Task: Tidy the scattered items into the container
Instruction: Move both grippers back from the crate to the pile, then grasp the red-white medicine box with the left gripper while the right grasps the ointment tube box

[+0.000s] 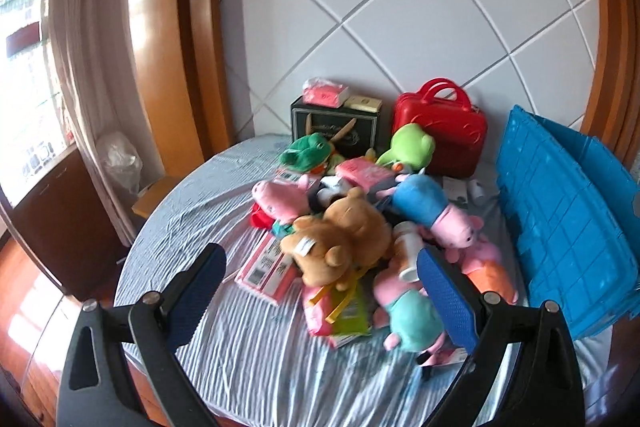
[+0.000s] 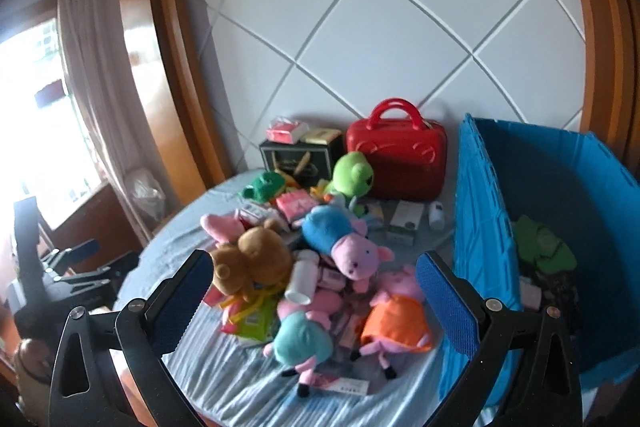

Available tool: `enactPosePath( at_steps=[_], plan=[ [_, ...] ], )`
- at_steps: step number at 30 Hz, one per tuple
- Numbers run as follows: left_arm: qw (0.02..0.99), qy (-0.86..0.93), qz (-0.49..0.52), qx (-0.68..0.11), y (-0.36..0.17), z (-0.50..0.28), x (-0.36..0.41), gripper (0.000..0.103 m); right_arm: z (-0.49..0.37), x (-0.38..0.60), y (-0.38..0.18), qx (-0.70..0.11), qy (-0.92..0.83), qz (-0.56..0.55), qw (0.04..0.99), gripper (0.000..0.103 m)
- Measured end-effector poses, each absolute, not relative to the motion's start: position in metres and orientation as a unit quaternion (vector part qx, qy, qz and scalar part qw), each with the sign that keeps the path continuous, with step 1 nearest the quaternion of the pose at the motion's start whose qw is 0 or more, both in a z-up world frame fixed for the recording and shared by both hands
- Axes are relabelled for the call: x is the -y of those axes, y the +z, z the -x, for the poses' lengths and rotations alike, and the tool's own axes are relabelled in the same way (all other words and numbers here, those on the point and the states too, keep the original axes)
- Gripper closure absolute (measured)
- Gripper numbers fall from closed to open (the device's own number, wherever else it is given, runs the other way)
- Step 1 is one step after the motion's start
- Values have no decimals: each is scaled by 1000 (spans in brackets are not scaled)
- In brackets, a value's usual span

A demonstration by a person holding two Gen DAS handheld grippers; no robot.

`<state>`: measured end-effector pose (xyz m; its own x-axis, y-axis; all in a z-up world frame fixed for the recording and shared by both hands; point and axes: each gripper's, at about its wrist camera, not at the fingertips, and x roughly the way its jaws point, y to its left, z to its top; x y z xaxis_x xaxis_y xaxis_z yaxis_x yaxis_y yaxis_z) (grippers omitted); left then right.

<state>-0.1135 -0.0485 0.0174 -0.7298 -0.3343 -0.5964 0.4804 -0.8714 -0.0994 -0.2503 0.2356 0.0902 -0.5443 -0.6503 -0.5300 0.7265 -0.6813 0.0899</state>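
A heap of soft toys, topped by a brown bear and ringed by pink pigs, lies on a striped bed sheet beside the blue crate. Only the right wrist view looks into the crate, where a green toy already rests. Both the left gripper and the right gripper hover wide open, empty. A red case stands behind.
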Motion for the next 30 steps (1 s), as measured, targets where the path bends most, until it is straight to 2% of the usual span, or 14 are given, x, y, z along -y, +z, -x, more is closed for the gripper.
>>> enactPosePath(
  at_steps=[9, 14, 21, 25, 30],
  plan=[
    [250, -898, -338, -129, -46, 117, 55, 5, 245, -218, 22, -136, -861, -295, 392, 0],
    [241, -877, -397, -124, -110, 137, 47, 5, 269, -218, -37, -122, -838, -352, 398, 0],
    [186, -838, -494, -141, -204, 170, 50, 6, 300, -216, -136, -121, -811, -467, 331, 0],
    [146, -832, -520, -128, -246, 186, 51, 6, 300, -217, -188, -103, -797, -515, 298, 0],
    [96, -850, -509, -94, -279, 212, 48, 6, 298, -227, -225, -66, -801, -539, 251, 0]
  ],
)
